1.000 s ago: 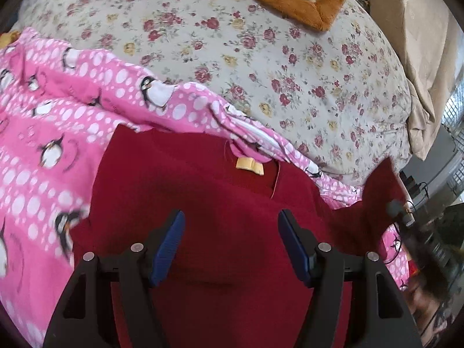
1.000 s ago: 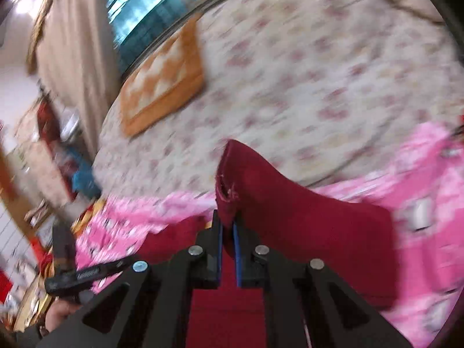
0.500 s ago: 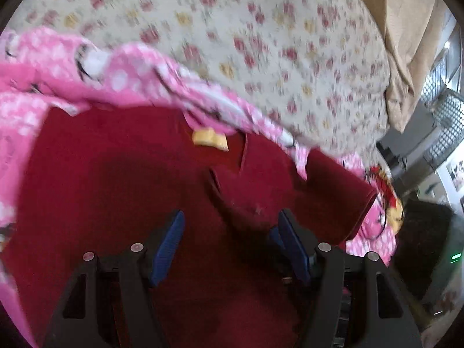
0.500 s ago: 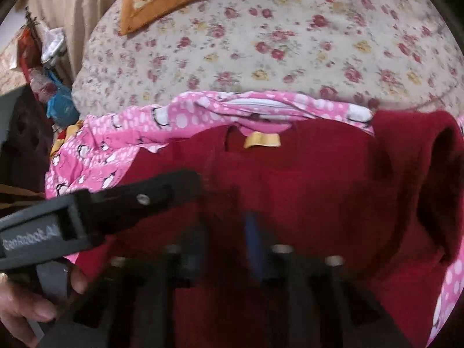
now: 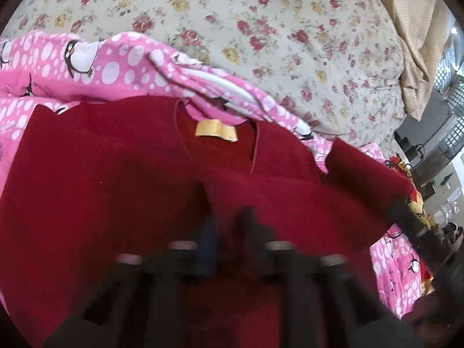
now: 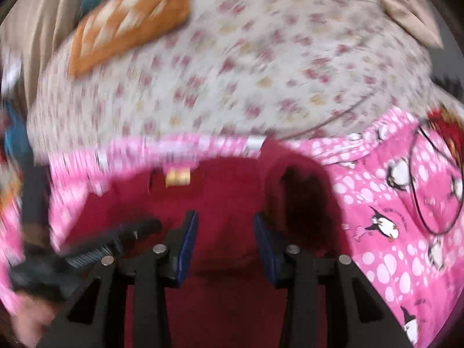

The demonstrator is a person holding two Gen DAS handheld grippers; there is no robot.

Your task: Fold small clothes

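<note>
A small dark red sweater (image 5: 116, 179) with a yellow neck label (image 5: 216, 132) lies on a pink penguin-print blanket (image 5: 95, 61). One sleeve is folded across its front. My left gripper (image 5: 227, 226) is blurred, its fingers close together over the folded sleeve; I cannot tell if it grips cloth. In the right wrist view the sweater (image 6: 226, 191) lies below my right gripper (image 6: 226, 232), which is open and empty. The left gripper (image 6: 95, 249) shows there at lower left.
The blanket (image 6: 391, 203) lies on a floral bedspread (image 5: 261, 29). An orange patterned cushion (image 6: 130, 26) sits at the far side. A beige curtain (image 5: 417, 34) hangs at right. A black cord (image 6: 414, 197) lies on the blanket.
My right gripper has let go of the sleeve, opened and drawn back. The sleeve now lies folded over the sweater's front. My left gripper's fingers have come much closer together.
</note>
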